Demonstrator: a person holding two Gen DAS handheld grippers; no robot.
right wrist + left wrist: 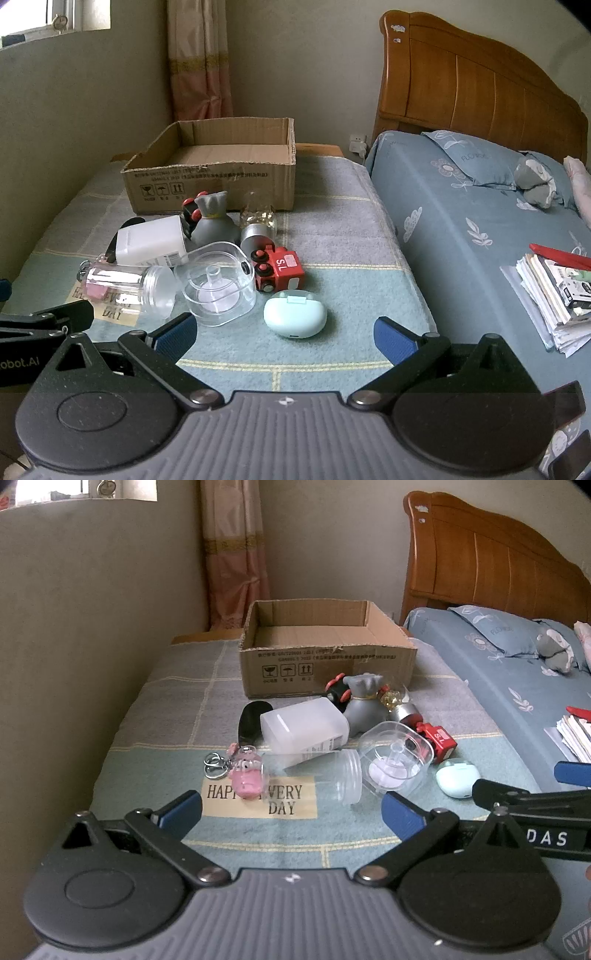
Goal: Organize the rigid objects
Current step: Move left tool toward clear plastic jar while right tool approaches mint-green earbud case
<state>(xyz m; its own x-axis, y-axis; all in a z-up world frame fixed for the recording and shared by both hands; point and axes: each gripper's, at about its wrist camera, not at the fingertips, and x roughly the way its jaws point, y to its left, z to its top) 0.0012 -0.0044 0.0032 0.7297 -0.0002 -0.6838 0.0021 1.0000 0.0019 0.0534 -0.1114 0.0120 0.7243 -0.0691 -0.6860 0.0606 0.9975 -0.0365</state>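
An empty cardboard box (325, 653) (218, 173) stands at the back of a cloth-covered table. In front of it lies a pile: a white plastic bottle (304, 725) (151, 240), a grey money-bag figure (364, 705) (214, 221), a clear jar on its side (332, 779) (133, 284), a clear round container (395, 760) (218, 284), a red toy truck (437, 738) (279, 269), a mint earbud case (458, 777) (294, 314) and a pink pig keyring (243, 773). My left gripper (291, 810) and right gripper (284, 334) hover open near the front edge, holding nothing.
A bed (480, 229) with a blue floral sheet and a wooden headboard (480, 96) adjoins the table on the right. A stack of papers (554, 295) lies on it. A wall (92, 627) runs along the left; a curtain (236, 554) hangs behind.
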